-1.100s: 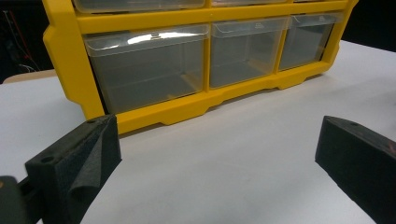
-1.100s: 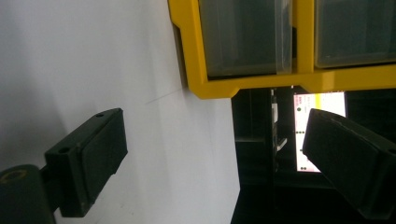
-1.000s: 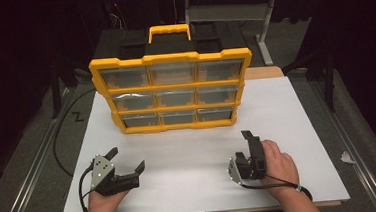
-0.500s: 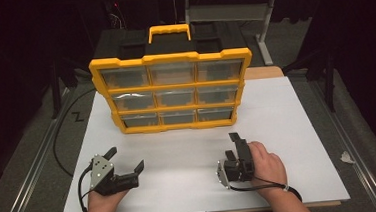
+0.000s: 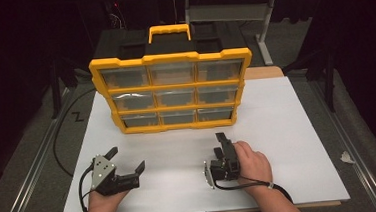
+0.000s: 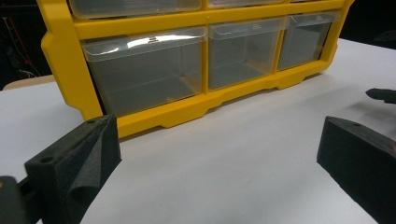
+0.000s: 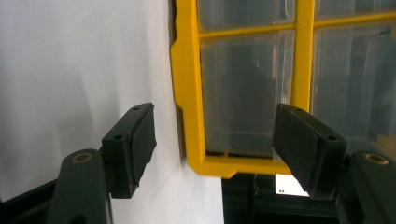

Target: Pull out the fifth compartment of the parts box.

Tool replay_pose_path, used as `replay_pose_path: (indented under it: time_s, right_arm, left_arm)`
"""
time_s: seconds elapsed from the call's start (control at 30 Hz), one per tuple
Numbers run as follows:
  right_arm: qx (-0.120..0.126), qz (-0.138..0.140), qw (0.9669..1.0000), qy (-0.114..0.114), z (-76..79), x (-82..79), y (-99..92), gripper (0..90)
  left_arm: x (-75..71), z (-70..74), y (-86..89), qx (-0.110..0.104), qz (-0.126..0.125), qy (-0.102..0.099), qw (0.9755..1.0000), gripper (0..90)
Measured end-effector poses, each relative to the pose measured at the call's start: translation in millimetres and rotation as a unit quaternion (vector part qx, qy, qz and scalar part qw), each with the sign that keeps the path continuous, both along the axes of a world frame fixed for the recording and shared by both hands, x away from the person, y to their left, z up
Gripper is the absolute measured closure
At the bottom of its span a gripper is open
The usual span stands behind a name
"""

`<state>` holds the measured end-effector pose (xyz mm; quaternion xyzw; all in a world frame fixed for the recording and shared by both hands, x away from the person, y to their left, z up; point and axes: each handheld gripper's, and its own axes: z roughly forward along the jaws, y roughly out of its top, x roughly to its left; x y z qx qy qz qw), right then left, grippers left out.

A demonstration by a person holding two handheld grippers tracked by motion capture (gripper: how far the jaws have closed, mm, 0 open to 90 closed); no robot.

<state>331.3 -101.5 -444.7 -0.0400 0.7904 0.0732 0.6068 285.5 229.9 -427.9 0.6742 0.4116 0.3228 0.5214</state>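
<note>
Presently: yellow drawer cabinet [image 5: 173, 92] upright at the white table's [image 5: 288, 129] far side. Left gripper [image 5: 127, 163] spread wide, empty. Right gripper [image 7: 215, 140], turned sideways, jaws just narrowing, grasping nothing.

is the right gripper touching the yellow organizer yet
Apart. The high view shows bare white table between the right gripper and the organizer; its jaws, just closing, hold nothing.
</note>
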Motion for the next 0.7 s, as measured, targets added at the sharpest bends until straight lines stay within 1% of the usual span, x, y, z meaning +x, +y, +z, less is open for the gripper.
replay_pose_path:
  time_s: [0.03,0.1,0.2,0.27,0.37,0.4,0.43,0.5,0.6,0.7]
  right_arm:
    - [0.001,0.004,1.0000,-0.005,-0.1,1.5,3.8,32.8]
    - [0.003,0.003,1.0000,-0.006,-0.8,2.5,9.7,33.6]
    - [0.000,0.005,0.9999,-0.015,-2.2,3.8,20.3,35.1]
    - [-0.003,0.012,0.9997,-0.023,-2.8,5.6,26.9,36.0]
    - [-0.001,0.007,0.9998,-0.020,-3.5,7.2,34.6,37.2]
    - [-0.002,0.012,0.9996,-0.027,-2.7,8.5,36.5,37.7]
    - [-0.003,0.012,0.9995,-0.029,-1.6,9.2,37.8,38.1]
    - [0.002,0.009,0.9995,-0.029,1.8,11.0,39.4,39.6]
    - [0.010,0.012,0.9991,-0.041,7.9,14.1,40.6,41.3]
    - [0.014,0.009,0.9987,-0.048,15.3,17.4,41.9,42.2]
  left_arm:
    - [0.0,0.0,0.0,0.000,0.000,0.000,1.0000,0.2]
    - [-0.1,-0.1,0.0,0.001,0.001,0.000,1.0000,0.2]
    - [-0.5,-0.2,0.0,0.001,0.001,0.000,1.0000,0.2]
    - [-0.9,-0.3,0.1,0.002,0.001,0.000,1.0000,0.2]
    - [-1.4,-0.4,0.3,0.006,0.000,-0.001,1.0000,0.2]
    - [-1.5,-0.4,0.3,0.005,0.000,-0.001,1.0000,0.2]
    - [-1.5,-0.5,0.2,0.005,0.000,-0.001,1.0000,0.2]
    - [-1.2,-0.8,0.1,0.006,-0.001,0.000,1.0000,0.2]
    - [-0.8,-0.9,0.0,0.006,-0.002,0.000,1.0000,0.2]
    - [-0.8,-0.9,-0.2,0.005,-0.002,0.000,1.0000,0.2]
